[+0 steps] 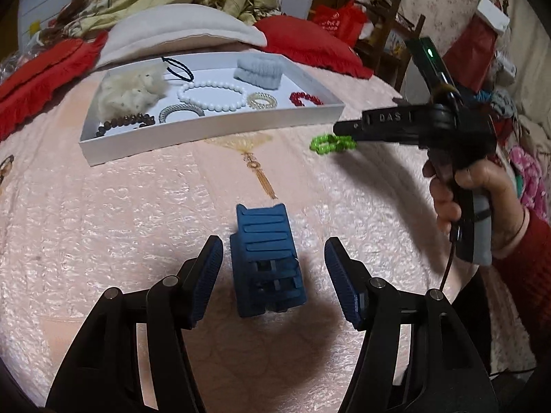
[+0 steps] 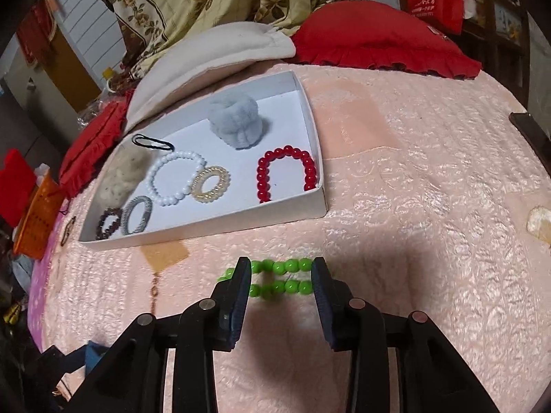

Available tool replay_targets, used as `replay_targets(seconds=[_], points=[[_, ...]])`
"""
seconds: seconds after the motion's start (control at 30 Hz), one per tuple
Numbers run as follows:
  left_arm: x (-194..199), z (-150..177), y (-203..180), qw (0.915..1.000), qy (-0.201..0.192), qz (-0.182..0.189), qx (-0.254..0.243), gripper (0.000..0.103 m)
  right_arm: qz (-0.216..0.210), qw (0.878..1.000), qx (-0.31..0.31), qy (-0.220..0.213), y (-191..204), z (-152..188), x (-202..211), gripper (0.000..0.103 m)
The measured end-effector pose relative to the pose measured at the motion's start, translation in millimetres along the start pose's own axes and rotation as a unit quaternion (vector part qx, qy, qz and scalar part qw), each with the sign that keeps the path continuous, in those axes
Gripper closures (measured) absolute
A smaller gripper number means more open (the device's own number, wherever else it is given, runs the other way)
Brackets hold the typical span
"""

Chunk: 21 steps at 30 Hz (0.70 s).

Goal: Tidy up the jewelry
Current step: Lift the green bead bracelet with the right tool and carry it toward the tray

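**Green beads caught between the right jaws**

The green bead bracelet was seen between the right gripper fingers, beyond the near edge of the white tray on the pink bedspread; whether the pads pressed it could not be told. The left gripper was held apart around a blue clip, untouched, mid-bedspread.

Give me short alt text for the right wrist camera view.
The right gripper holds a green bead bracelet above a pink bedspread. Beyond it, a white tray contains bracelets and hair ties.
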<state>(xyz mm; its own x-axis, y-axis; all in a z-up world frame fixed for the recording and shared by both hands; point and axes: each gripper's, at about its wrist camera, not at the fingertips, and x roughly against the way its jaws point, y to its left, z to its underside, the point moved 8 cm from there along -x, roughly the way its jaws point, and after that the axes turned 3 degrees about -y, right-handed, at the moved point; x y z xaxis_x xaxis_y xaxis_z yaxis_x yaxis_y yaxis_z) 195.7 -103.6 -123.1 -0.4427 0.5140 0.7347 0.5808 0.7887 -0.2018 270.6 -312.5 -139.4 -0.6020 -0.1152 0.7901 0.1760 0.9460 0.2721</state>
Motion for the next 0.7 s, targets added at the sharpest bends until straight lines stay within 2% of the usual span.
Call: replay_targets(seconds=[0.17,0.23,0.37,0.43,0.57,0.7], points=[[-8,2,1,0.9999,0.008,-0.010,-0.004,0.042,0.014,0.999,0.029,0.001,-1,1,-4,0.069],[-7,1,4,0.9999,0.005,-0.014,0.000,0.042,0.014,0.999,0.030,0.007,-2,5,-9,0.069],[-3,-3,12,0.9996,-0.007,-0.026,0.006,0.043,0.020,0.999,0.048,-0.006,0,9,-7,0.069],[-3,-4,14,0.9996,-0.005,-0.027,0.007,0.055,0.023,0.997,0.068,-0.004,6,15,-6,0.069],[-5,-4,12,0.9998,0.000,-0.019,0.006,0.057,0.038,0.993,0.112,-0.005,21,28,-3,0.073],[-9,0,12,0.9998,0.007,-0.017,0.007,0.057,0.032,0.994,0.106,-0.007,29,31,-3,0.073]])
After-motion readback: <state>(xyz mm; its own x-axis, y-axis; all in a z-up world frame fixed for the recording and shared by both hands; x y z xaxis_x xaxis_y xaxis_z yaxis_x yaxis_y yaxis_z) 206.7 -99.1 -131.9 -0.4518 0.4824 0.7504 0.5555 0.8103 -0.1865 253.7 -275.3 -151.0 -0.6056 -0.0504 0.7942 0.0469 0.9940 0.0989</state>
